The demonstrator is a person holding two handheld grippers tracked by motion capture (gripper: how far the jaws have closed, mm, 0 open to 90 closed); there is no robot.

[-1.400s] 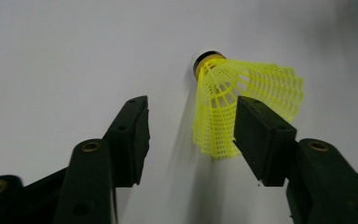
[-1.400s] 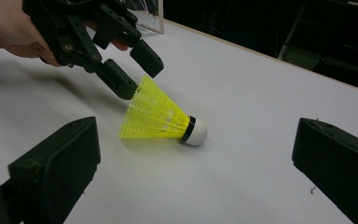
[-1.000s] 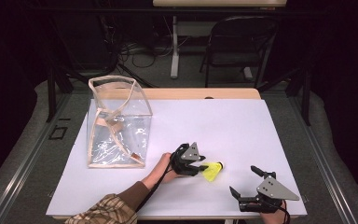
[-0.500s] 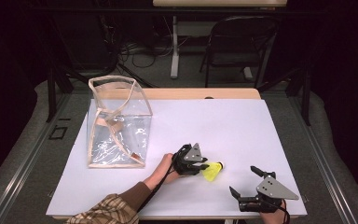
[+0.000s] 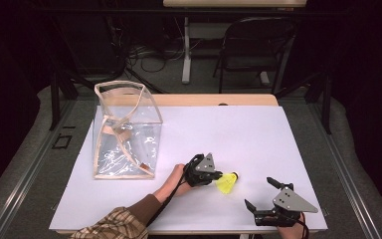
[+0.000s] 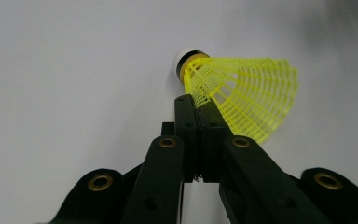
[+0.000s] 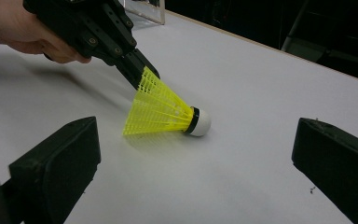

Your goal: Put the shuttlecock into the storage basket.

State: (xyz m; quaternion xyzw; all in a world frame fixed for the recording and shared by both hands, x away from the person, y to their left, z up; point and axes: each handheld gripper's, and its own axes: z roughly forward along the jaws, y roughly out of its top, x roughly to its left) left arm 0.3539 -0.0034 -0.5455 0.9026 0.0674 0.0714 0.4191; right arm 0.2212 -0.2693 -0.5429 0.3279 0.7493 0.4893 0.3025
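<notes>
High view: shuttlecock (image 5: 227, 182) amid bare tabletop (image 5: 238, 134)

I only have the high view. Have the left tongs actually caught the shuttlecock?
Observer: Yes. The left tongs have just been closing, and their jaws now pinch the edge of the shuttlecock skirt.
Operator: Is it off the table yet?
Observer: No. In the right gripper view the cork and the skirt's lower side look to be resting on the table.
</notes>
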